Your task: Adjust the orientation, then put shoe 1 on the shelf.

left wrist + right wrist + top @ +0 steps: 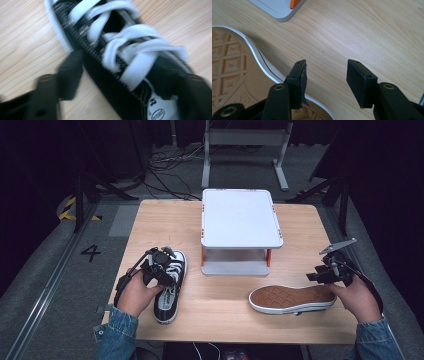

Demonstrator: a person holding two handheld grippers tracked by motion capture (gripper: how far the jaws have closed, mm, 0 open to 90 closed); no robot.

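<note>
A black canvas sneaker (167, 302) with white laces stands upright at the table's front left. My left gripper (162, 265) hangs over its laced part. In the blurred left gripper view the sneaker (105, 82) lies between the spread jaws of that gripper (132, 70): one jaw is outside its side wall, the other over the far side. A second sneaker (290, 299) lies on its side at the front right, brown sole (232, 65) showing. My right gripper (320, 272) is at its heel end, and this gripper (327, 65) is open over bare wood with nothing between its fingers.
A white two-level stand (240, 217) with orange posts sits mid-table toward the back; its corner (277, 7) appears in the right gripper view. Bare wooden tabletop (220, 320) lies between the two shoes. Cables and stand legs are on the floor beyond the table.
</note>
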